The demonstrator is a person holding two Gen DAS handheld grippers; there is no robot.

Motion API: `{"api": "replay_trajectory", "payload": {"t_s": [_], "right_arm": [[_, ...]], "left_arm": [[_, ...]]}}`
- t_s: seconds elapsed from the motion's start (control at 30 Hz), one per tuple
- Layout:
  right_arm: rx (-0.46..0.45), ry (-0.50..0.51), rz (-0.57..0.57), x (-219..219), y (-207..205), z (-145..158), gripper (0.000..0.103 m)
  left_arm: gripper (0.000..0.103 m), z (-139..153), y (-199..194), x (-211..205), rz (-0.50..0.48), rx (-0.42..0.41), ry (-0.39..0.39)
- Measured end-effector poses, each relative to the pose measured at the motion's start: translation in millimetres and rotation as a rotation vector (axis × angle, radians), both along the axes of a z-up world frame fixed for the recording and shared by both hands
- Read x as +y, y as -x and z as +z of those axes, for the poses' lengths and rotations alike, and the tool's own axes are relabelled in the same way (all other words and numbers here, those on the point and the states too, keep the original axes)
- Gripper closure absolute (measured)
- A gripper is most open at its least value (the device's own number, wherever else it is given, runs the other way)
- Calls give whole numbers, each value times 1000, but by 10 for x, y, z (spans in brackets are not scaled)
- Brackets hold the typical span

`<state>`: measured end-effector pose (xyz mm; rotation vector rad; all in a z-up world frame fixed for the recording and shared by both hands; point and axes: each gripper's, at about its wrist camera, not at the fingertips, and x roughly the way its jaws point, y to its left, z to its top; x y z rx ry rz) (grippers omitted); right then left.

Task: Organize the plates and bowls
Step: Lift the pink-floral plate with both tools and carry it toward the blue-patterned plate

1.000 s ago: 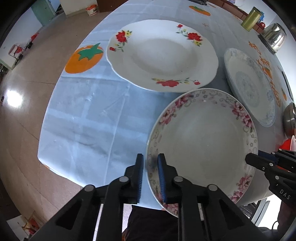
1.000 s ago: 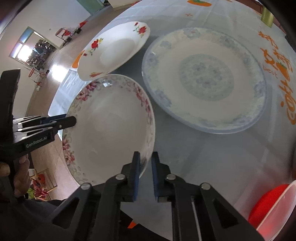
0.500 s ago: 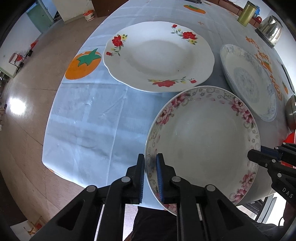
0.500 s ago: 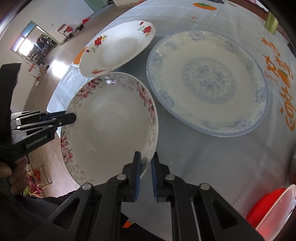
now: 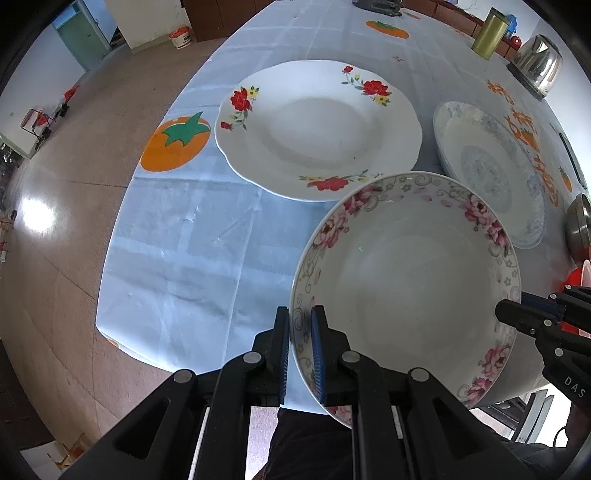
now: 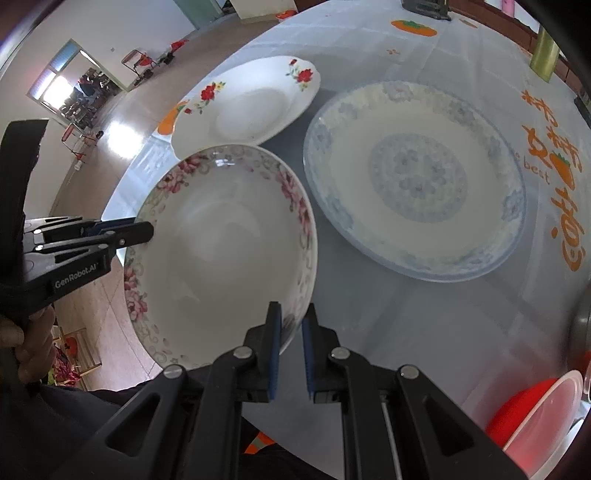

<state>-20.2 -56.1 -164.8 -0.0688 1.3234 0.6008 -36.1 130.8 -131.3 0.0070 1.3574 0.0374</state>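
At the bottom of the left wrist view, the left tool [image 5: 300, 343] is clamped on the near-left rim of the pink-flowered bowl [image 5: 406, 288], one finger outside the rim and one inside. The bowl fills the lower right of that frame, held above the near edge of the surface [image 5: 177, 236], its far rim overlapping the edge of the plate beyond it. At the right edge of the same frame, the right tool [image 5: 517, 312] meets the bowl's opposite rim.

In the right wrist view, the right tool [image 6: 291, 332] sits at bottom centre, closed on the bowl's [image 6: 221, 254] near-right rim, with the rim passing between its fingers. The left tool [image 6: 142, 230] enters from the left edge and grips the bowl's far-left rim.

Further back, the red-flowered plate [image 5: 317, 129] lies on the surface in the upper middle of the left view. The blue-patterned plate [image 6: 413, 177] lies just beside it, right of centre in the right view. A red bowl with a clear lid [image 6: 535, 417] sits at the lower right corner of the right view. Near the top right of the left view stand a gold can [image 5: 489, 35] and a metal kettle [image 5: 537, 61].
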Motion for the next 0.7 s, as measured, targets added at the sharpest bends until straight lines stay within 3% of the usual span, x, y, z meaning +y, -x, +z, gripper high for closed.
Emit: {"api": "replay_trajectory", "payload": {"t_s": [0.7], "right_arm": [[-49, -7, 8, -60, 39, 186, 92]], "left_arm": [[91, 92, 40, -7, -1, -46, -9]]}}
